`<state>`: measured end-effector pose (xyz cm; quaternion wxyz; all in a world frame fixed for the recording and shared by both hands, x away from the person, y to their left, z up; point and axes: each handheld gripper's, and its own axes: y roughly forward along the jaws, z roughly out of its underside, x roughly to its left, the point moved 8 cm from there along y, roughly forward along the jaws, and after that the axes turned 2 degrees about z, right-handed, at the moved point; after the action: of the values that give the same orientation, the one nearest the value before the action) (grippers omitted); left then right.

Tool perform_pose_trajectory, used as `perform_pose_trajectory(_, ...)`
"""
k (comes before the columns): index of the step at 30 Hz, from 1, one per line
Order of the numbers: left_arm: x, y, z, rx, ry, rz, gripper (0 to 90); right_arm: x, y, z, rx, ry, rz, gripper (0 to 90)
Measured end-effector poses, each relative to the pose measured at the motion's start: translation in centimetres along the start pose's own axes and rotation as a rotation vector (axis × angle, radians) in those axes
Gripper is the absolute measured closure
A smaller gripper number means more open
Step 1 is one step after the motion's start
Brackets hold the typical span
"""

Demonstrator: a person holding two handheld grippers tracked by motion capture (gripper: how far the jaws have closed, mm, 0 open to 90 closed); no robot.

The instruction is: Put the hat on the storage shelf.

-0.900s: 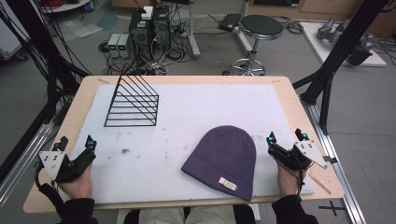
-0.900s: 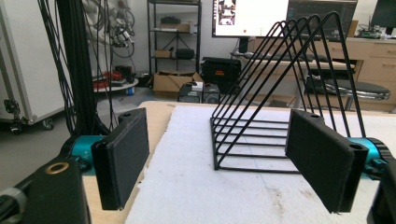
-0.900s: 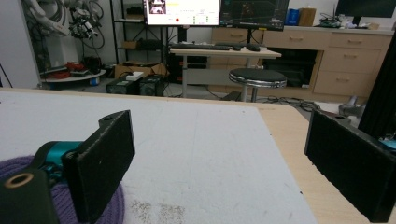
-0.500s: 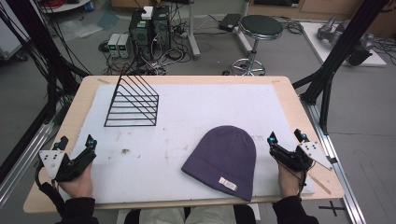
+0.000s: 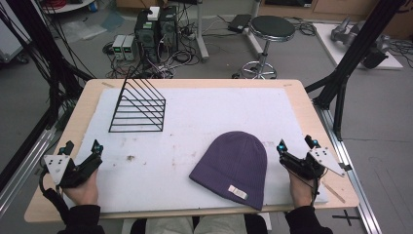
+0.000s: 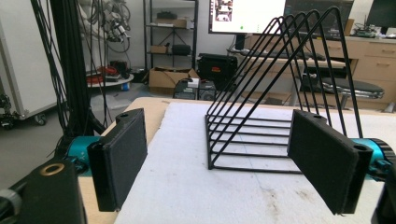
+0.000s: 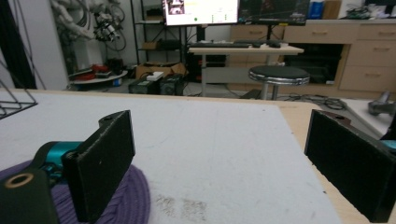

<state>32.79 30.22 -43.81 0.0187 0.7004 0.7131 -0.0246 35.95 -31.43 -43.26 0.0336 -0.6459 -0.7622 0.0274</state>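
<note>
Purple knit hat [image 5: 234,164]: lies flat on the white mat [image 5: 204,112], lower centre-right of the high view, label end toward the near table edge; untouched.
Right gripper [image 5: 296,145]: lower right of the high view, just beside the hat's right edge, not touching it; jaws spread, nothing between them. In the right gripper view the hat [image 7: 119,198] sits at lower left beside the left jaw.
Left gripper [image 5: 83,145]: lower left of the high view, well apart from the hat; jaws spread and empty. In the left gripper view it looks toward the rack [image 6: 275,93].
Black wire rack [image 5: 138,104]: upright, upper left of the mat, 1 item, empty.
Table [image 5: 297,97]: wooden border visible around the mat.
Work done: none evident; the hat is neither grasped nor placed on anything.
Work left, as judged: approach, grasp and handling of the hat; possibly the rack is the destination, though that cannot be confirmed.
Progress: at the start.
</note>
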Motion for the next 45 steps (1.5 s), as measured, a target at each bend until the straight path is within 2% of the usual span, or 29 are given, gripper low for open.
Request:
perform_pose_trajectory(3, 0.0, 0.0, 0.0, 0.001, -0.002, -0.002, 20.5, 0.5, 0.1, 0.0, 0.029, -0.033, -0.027, 7.8)
perform_pose_trajectory(7, 0.2, 0.1, 0.1, 0.004, -0.008, -0.001, 20.8, 1.2, 0.1, -0.3, 0.043, -0.019, -0.055, 7.8)
perform_pose_trajectory(13, 0.1, 0.2, 0.1, 0.008, -0.002, 0.006, 20.8, 1.7, 0.7, -0.8, 0.074, -0.04, -0.076, 7.8)
perform_pose_trajectory(16, 0.1, 0.2, 0.1, 0.007, -0.002, 0.01, 20.8, 1.9, 1.0, -0.9, 0.102, -0.086, -0.072, 7.9)
perform_pose_trajectory(18, 0.1, 0.2, 0.1, 0.008, -0.002, 0.01, 20.8, 2.0, 1.1, -1.1, 0.111, -0.113, -0.084, 12.9)
perform_pose_trajectory(20, 0.1, 0.2, 0.1, 0.008, -0.003, 0.011, 20.8, 2.1, 1.1, -1.2, 0.115, -0.114, -0.098, 14.6)
perform_pose_trajectory(22, 0.1, 0.2, 0.2, 0.012, -0.007, 0.013, 20.8, 2.3, 1.3, -1.5, 0.124, -0.115, -0.112, 12.2)
perform_pose_trajectory(25, 0.0, 0.2, 0.1, 0.01, -0.008, 0.014, 20.8, 2.5, 1.6, -1.5, 0.145, -0.097, -0.123, 11.9)
perform_pose_trajectory(29, 0.0, 0.2, 0.1, 0.011, -0.007, 0.015, 20.9, 2.9, 2.2, -1.1, 0.196, -0.109, -0.127, 11.8)
perform_pose_trajectory(39, 0.0, 0.2, 0.1, 0.012, -0.012, 0.009, 20.7, 3.9, 3.3, 0.6, 0.327, -0.133, -0.178, 11.8)
perform_pose_trajectory(45, 0.0, 0.2, 0.2, 0.018, -0.008, 0.013, 20.7, 4.5, 3.9, 2.0, 0.434, -0.152, -0.204, 11.8)
